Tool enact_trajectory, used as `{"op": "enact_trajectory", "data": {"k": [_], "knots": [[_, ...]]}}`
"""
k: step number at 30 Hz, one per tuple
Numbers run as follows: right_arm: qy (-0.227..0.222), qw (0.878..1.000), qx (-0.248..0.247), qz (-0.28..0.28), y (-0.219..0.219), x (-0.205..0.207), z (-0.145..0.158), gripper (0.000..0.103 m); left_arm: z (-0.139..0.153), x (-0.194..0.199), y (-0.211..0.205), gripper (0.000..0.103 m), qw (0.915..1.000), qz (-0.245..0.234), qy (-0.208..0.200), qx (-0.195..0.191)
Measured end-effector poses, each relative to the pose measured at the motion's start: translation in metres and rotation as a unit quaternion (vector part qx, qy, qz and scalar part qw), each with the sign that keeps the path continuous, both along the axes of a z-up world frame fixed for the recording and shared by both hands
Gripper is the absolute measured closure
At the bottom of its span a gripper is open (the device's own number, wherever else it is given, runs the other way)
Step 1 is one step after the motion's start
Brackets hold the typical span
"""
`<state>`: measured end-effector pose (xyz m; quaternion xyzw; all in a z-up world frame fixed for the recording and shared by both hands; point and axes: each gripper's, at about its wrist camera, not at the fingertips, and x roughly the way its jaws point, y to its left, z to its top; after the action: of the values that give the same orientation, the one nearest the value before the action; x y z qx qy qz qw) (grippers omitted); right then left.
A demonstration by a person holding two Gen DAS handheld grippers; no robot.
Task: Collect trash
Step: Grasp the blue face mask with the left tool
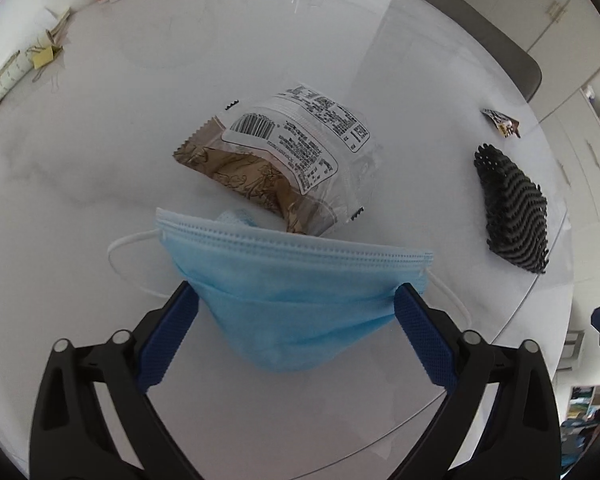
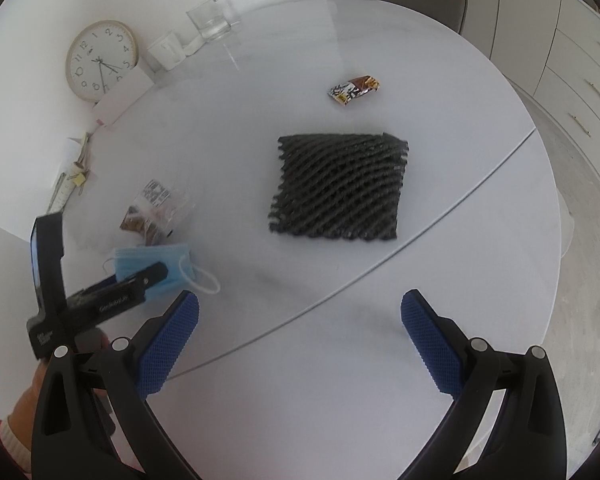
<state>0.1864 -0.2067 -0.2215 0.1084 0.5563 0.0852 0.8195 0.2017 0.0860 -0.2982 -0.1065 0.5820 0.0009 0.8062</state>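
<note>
Showing a barcode label, the clear wrapper (image 1: 284, 152) lies behind the mask (image 1: 296, 288).

On the round white table (image 2: 379, 320) lie four bits of trash: one blue face mask (image 1: 300, 300), one clear snack wrapper (image 1: 284, 160) just beyond it, one black foam net (image 2: 339, 188) and one small candy wrapper (image 2: 353, 91). At the table's far edge stand one glass jug (image 2: 212, 20) and one wall clock (image 2: 100, 60).
</note>
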Motion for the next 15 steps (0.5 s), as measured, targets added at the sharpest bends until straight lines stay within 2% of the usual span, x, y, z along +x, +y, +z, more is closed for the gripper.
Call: {"op": "enact_trajectory", "data": {"k": [8,10,15], "knots": [[0.015,1.000,-0.004,-0.016,-0.019,0.030,-0.022,0.002,-0.001,0.000,0.007,0.055,0.9990,0.020,0.005,-0.039],[0.023,1.000,-0.007,-0.020,-0.024,0.037,-0.029,0.002,-0.001,0.001,0.009,0.069,0.9984,0.018,0.008,-0.053],[0.028,1.000,-0.005,-0.013,-0.024,0.055,-0.041,0.002,0.004,-0.003,0.011,0.079,0.9975,0.004,0.006,-0.071]]}}
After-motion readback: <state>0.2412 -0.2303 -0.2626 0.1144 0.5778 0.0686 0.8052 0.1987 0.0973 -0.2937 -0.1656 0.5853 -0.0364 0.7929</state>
